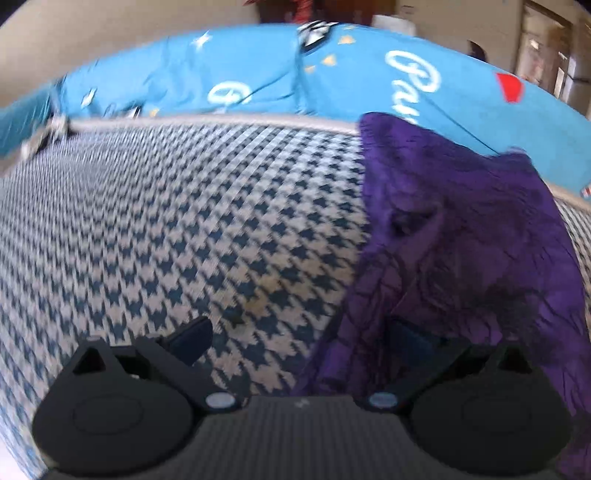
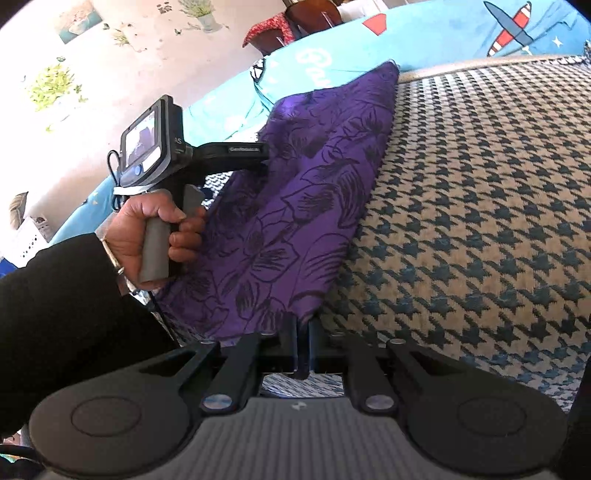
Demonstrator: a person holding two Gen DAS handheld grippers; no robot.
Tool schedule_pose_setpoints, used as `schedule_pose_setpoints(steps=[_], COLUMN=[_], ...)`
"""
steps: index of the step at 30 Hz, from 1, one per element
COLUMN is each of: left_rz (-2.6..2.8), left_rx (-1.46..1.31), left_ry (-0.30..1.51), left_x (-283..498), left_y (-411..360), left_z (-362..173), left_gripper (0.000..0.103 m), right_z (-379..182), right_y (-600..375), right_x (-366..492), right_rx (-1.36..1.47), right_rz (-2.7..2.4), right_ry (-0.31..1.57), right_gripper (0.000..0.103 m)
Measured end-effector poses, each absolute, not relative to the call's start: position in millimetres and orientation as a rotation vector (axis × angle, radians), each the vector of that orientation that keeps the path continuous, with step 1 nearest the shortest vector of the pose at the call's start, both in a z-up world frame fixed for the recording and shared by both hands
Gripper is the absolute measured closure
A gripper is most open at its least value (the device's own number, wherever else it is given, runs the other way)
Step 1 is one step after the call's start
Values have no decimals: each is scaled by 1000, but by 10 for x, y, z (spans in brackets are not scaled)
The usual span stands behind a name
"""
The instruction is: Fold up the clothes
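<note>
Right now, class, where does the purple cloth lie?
The purple cloth lies on the houndstooth cover, left in the right wrist view, its near edge pinched in the right gripper.

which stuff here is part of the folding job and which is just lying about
Part of the job:
- purple cloth, leaf print, lying on the houndstooth cover
- right tongs, shut on the purple cloth's near edge
- left tongs, open, one finger under the cloth edge

Just lying about:
- houndstooth cover
- blue printed bedding behind
- red fabric at the back
</note>
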State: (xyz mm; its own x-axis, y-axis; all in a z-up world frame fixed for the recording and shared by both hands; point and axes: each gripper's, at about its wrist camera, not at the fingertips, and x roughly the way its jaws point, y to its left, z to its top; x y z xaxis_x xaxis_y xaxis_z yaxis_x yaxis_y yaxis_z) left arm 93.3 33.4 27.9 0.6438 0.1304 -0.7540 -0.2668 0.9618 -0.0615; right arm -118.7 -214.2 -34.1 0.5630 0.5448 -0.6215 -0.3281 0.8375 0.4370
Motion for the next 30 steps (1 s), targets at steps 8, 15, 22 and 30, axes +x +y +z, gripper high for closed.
schedule_pose_setpoints(steps=[8, 15, 22, 30], left_rz=[239, 253, 253, 178], left_rx=[-188, -211, -269, -224], left_ry=[844, 844, 793, 736], left_x=[1021, 1018, 891, 908], left_y=[388, 411, 491, 311], left_z=[156, 165, 331, 432], left_gripper=[0, 0, 0, 0], right_z=[-395, -452, -463, -390], right_y=[-2105, -2117, -2134, -2207], right_x=[-1124, -1087, -1089, -1098], right_rx=[282, 283, 259, 300], right_rz=[507, 480, 450, 433], right_ry=[877, 922, 933, 876], right_gripper=[95, 94, 90, 89])
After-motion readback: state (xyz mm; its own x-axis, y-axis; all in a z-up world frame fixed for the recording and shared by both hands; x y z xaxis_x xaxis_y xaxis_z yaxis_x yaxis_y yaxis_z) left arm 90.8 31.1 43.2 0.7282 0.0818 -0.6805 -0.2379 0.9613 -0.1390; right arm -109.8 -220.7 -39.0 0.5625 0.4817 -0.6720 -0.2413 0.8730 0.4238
